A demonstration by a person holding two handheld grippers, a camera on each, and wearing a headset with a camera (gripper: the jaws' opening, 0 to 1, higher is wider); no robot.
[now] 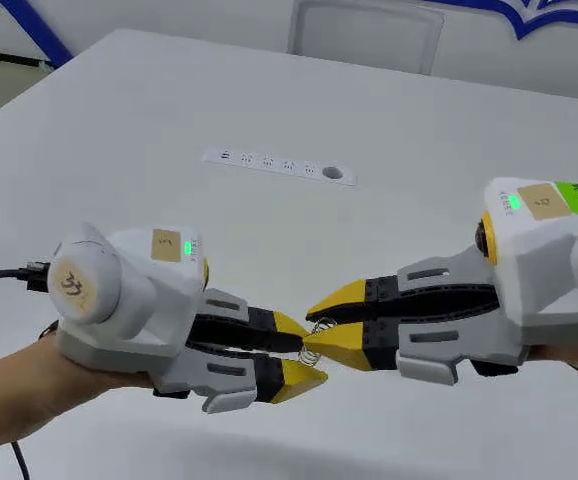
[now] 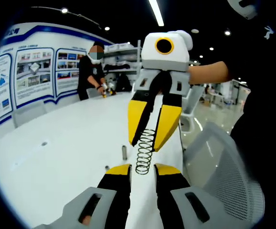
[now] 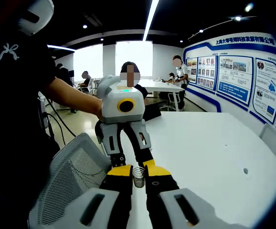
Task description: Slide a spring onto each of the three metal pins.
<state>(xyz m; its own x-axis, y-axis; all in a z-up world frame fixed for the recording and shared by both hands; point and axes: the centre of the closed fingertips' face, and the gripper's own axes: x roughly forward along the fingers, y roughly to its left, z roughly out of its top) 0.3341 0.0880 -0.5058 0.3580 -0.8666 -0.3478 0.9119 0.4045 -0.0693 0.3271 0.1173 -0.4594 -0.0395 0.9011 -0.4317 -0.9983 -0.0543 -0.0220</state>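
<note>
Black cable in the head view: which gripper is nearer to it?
Left. The black cable runs into the rear of the left gripper; the right gripper sits across from it, beyond the spring between their tips.

White hand-held grippers (image 1: 312,362) (image 1: 314,330), yellow-tipped black jaws

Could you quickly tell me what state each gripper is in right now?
Left gripper: jaws flank the spring; grip cannot be told.
Right gripper: closed on the spring.
</note>
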